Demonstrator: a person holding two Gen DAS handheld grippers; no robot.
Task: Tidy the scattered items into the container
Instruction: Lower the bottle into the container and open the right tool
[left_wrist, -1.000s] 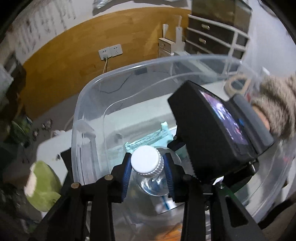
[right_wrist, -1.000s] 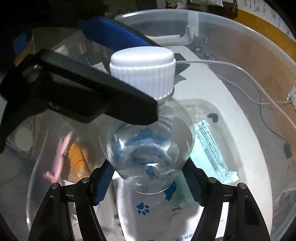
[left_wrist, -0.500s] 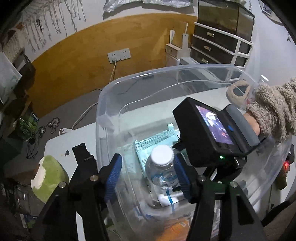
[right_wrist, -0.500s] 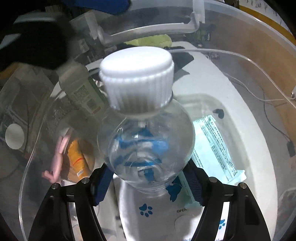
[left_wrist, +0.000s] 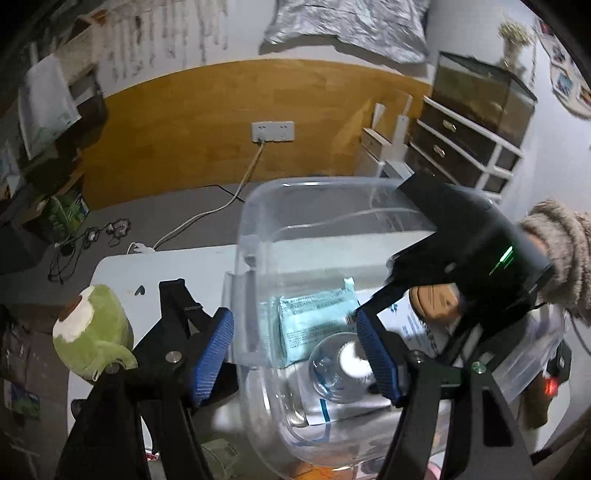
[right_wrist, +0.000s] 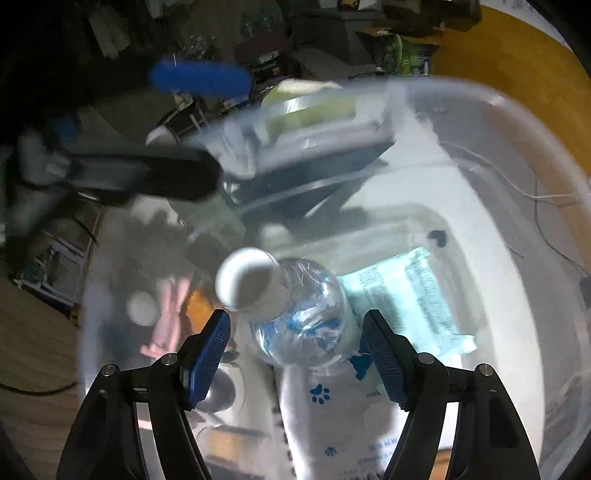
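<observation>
A clear water bottle with a white cap stands inside the clear plastic container, on a white pack with blue paw prints and next to a pale green packet. My left gripper is open and raised above the container's left rim. My right gripper is open over the container; the bottle stands free between its blue pads, leaning left. The container wall surrounds it.
A green plush toy lies on the white table left of the container. Pink and orange items show through the container's wall. A wall socket and cable run behind; drawers stand at the back right.
My left gripper let go of the bottle cap, opened and lifted up and back. My right gripper opened off the bottle and rose; the bottle now stands in the container.
</observation>
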